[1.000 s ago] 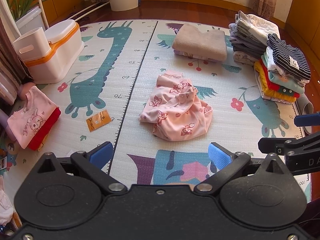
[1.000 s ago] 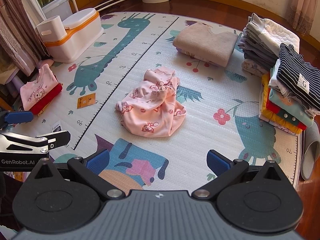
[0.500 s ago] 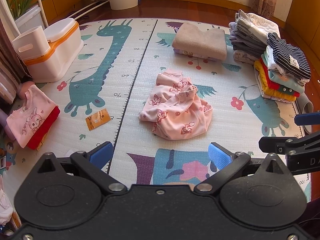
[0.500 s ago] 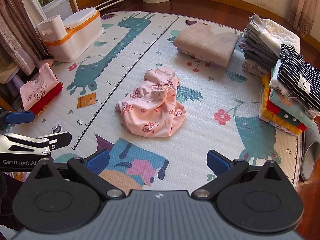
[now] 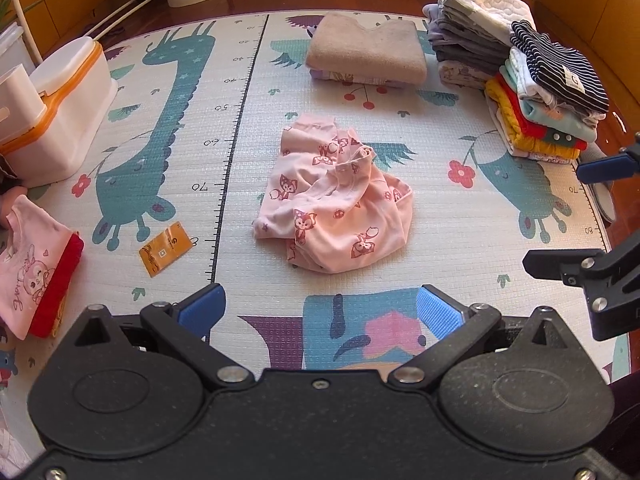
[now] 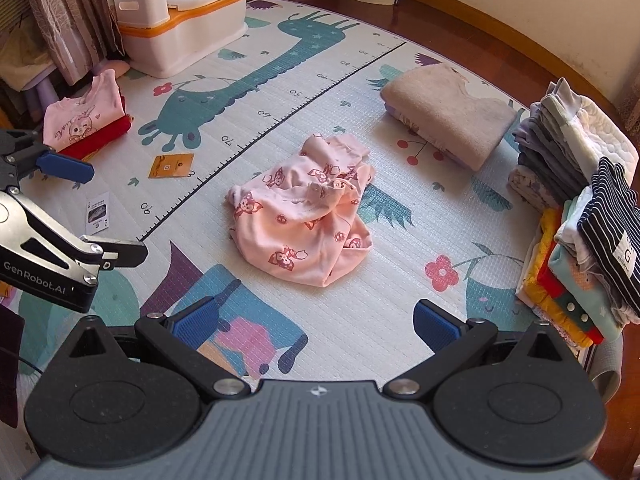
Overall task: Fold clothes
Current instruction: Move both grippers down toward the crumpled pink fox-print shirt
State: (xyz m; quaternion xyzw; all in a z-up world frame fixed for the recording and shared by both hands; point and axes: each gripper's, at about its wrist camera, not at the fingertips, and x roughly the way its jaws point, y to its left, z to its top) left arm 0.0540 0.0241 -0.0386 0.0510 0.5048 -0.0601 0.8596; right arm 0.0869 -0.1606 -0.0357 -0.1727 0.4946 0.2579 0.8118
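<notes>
Plenty of open mat (image 5: pixel 440 248) all around the crumpled pink garment (image 5: pixel 334 204), which sits alone near the middle, just right of the printed ruler line. Nothing touches it.

The crowding is at the edges: a folded beige towel (image 5: pixel 366 50) at the far side, two stacks of folded clothes (image 5: pixel 540 92) along the far right rim, a white and orange box (image 5: pixel 60 108) at the far left, and a folded pink and red pile (image 5: pixel 32 276) at the near left edge. A small orange packet (image 5: pixel 165 249) lies left of the ruler line.

The garment is bunched up, pale pink with little fox prints, with a snap-button edge twisted across the top.

Left tongs (image 5: pixel 320 312) and right tongs (image 6: pixel 316 326) are both spread wide, holding nothing, hovering over the near side of the mat, short of the garment.
</notes>
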